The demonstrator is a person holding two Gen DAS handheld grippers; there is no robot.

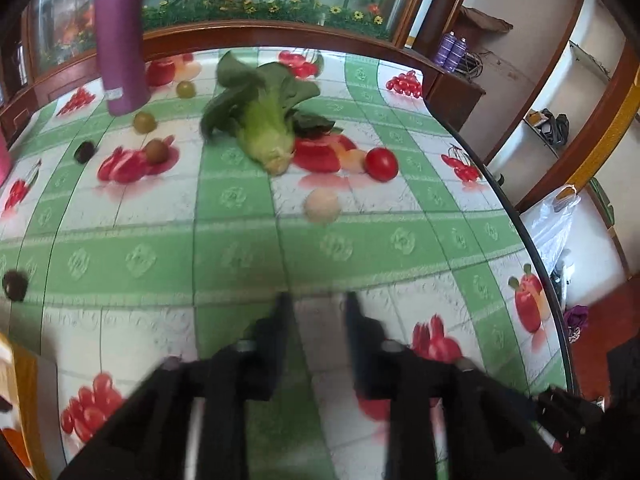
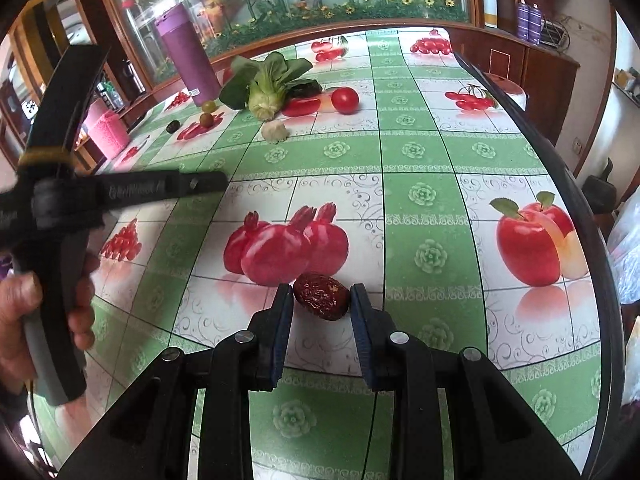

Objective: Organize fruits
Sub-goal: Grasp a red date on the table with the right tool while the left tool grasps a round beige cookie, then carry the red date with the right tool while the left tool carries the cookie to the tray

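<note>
A wrinkled dark red date [image 2: 321, 296] lies on the fruit-print tablecloth [image 2: 424, 152], between the fingers of my right gripper [image 2: 320, 298], which is open around it. My left gripper [image 1: 318, 300] is open and empty above the cloth; it also shows in the right wrist view [image 2: 200, 182], held by a hand. Farther off lie a red tomato [image 1: 381, 164] [image 2: 345, 100], a pale garlic bulb [image 1: 322, 205] [image 2: 274, 131], green-brown round fruits [image 1: 145, 122] [image 1: 156, 151] [image 2: 207, 119], and dark fruits [image 1: 84, 151] [image 1: 15, 286].
A bok choy [image 1: 264, 120] [image 2: 264, 88] lies at the table's far middle. A tall purple bottle [image 1: 120, 36] [image 2: 192, 60] stands behind the fruits. A pink basket [image 2: 106, 132] sits at the left. The table's dark edge [image 1: 532, 240] runs along the right.
</note>
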